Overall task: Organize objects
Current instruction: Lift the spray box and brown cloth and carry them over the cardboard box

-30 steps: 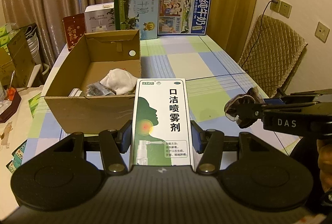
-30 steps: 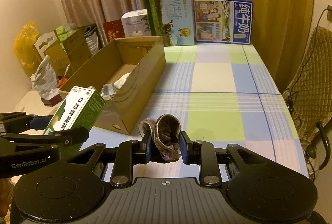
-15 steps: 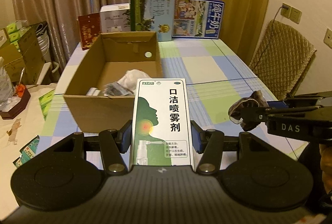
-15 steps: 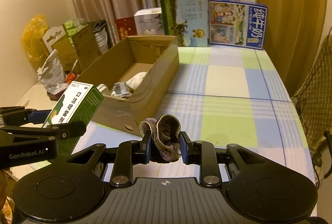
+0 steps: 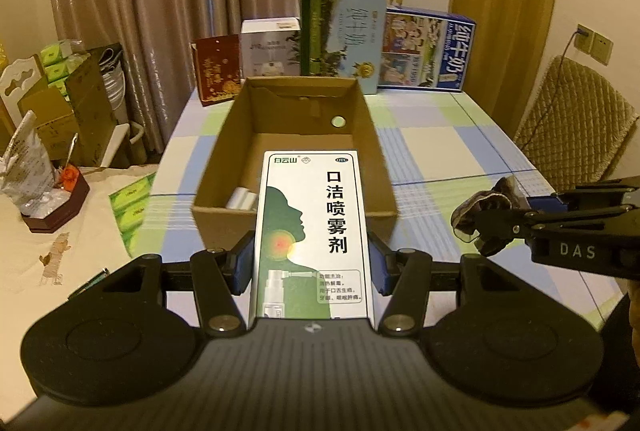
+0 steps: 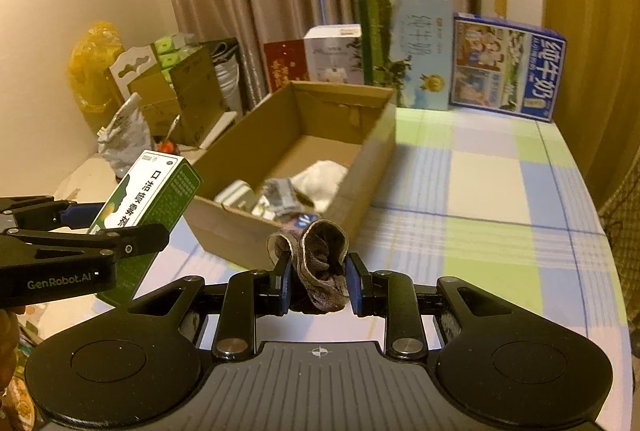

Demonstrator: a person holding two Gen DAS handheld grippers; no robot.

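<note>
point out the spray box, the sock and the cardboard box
spray box [image 5: 312, 231], left wrist view, middle of its printed front face
sock [image 6: 320, 263], right wrist view, bunched fabric between the gripper fingers
cardboard box [image 6: 224, 227], right wrist view, outer face of its near wall

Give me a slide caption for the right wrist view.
Right gripper holds a sock near the cardboard box; left gripper holds a spray box.

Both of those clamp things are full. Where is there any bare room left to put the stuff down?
The far half of the cardboard box floor is bare; its near end is crowded with a white cloth and packets. The checked tablecloth right of the box, up to the milk cartons, is open. The left gripper holds a spray box, the right gripper a sock.
</note>
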